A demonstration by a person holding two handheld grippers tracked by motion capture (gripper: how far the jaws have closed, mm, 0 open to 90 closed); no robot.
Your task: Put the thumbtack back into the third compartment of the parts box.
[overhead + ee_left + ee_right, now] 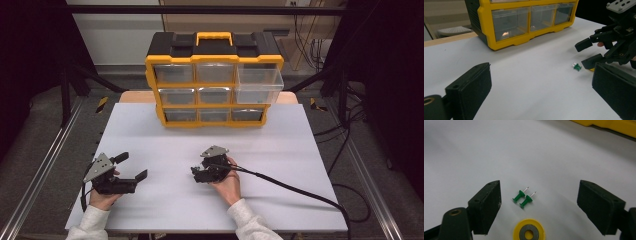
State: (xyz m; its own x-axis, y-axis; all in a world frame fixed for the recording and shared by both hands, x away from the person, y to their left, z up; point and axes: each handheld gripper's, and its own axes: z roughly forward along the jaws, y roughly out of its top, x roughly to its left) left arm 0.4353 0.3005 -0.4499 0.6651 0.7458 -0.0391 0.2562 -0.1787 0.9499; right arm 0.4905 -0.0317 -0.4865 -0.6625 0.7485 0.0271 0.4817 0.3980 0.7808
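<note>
Two green push pins [523, 198] lie side by side on the white table [290, 150], needles pointing away from me. They rest in the gap between the jaws of my right gripper [540, 192], which is open and low over the table; neither pad touches them. A yellow ring with a grey centre [529, 233] lies just in front of the pins. In the left gripper view the pins [576, 66] sit right beside the right gripper [586, 53]. My left gripper [132, 166] rests open at the table's left with nothing between its jaws.
A yellow and black drawer organizer [215, 55] with clear drawers stands at the table's far edge. Its top right drawer [260, 82] is pulled out. The right gripper's cable [300, 192] trails off to the right across the table.
</note>
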